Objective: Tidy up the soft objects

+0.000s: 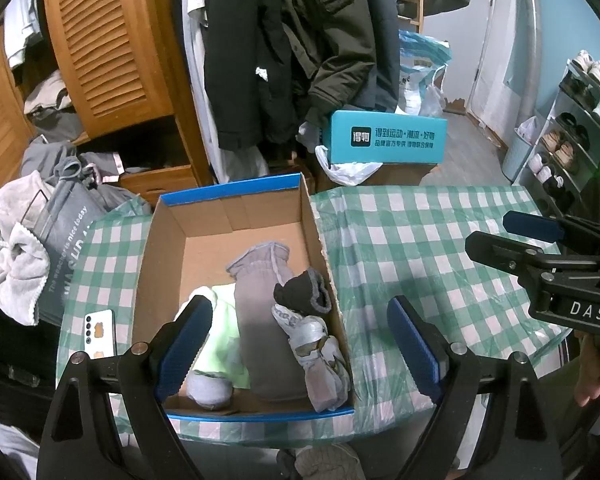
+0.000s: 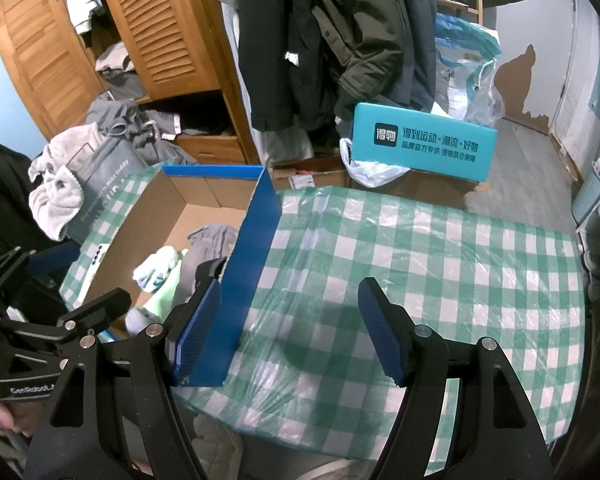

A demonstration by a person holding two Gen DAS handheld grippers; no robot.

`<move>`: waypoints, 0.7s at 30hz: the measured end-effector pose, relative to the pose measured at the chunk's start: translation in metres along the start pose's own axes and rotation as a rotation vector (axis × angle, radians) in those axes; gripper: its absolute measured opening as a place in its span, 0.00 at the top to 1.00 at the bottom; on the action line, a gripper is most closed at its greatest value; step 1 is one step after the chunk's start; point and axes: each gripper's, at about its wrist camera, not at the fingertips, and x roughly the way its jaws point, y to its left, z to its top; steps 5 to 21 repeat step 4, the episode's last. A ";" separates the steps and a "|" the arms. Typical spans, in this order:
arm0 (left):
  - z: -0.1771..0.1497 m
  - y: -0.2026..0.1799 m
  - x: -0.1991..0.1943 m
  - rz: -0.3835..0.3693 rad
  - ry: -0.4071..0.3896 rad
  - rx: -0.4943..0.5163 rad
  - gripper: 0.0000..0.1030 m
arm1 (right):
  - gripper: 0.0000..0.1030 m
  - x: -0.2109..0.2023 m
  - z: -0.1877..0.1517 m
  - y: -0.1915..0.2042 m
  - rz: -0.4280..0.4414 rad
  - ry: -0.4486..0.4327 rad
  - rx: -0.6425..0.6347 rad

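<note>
An open cardboard box with blue outer walls [image 1: 228, 196] stands on the checked table. In it lie a long grey sock [image 1: 262, 320], a black sock [image 1: 300, 292], a pale green sock [image 1: 224, 336], a grey-white patterned sock [image 1: 320, 344] and a small grey sock [image 1: 210, 388]. My left gripper [image 1: 300, 344] is open and empty above the box's near end. My right gripper [image 2: 290, 328] is open and empty over the tablecloth just right of the box's blue wall [image 2: 244, 264]. The right gripper also shows in the left wrist view [image 1: 512, 236].
A green-and-white checked tablecloth under plastic [image 2: 420, 264] covers the table. A white phone [image 1: 100, 330] lies left of the box. A grey bag with a towel [image 1: 40, 248] is at far left. A teal box [image 1: 388, 136], hanging coats and a wooden wardrobe stand behind.
</note>
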 end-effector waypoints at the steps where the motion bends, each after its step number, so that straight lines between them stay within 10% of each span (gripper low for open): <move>1: 0.000 -0.001 0.000 0.001 0.000 0.000 0.12 | 0.31 0.000 0.000 0.000 0.000 0.001 0.000; 21: -0.001 -0.002 0.002 0.002 0.007 -0.004 0.12 | 0.31 0.000 0.000 0.000 0.000 0.001 0.001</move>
